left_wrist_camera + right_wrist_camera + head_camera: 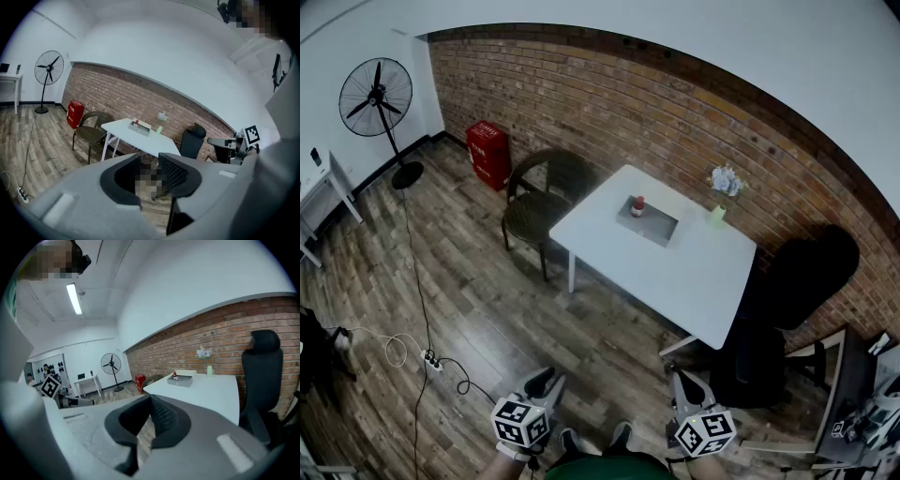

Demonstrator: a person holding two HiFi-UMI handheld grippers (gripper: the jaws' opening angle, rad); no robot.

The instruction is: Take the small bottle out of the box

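Far ahead of both grippers, on the white table (pixel 698 272), the small bottle (pixel 637 205) with a red cap stood upright inside the grey box (pixel 662 229). As I judge, the task was not yet begun: the bottle was not touched and nothing was taken out. The left gripper (pixel 546 380) and the right gripper (pixel 682 382) were held low, close to the person's body, over the wooden floor (pixel 497 309) and well apart from the table. In the left gripper view the jaws stood a little apart with no thing between them, and the bottle showed far beyond them, above the tips and slightly to the left. In the right gripper view the jaw tips were together and empty, and the bottle in its box showed far beyond them, a bit to the right. In direction the bottle lay ahead, roughly between the two grippers. All the work was left: to come to the table, open a gripper around the bottle, close on it and lift it out of the box. Which gripper would take it I could not tell.
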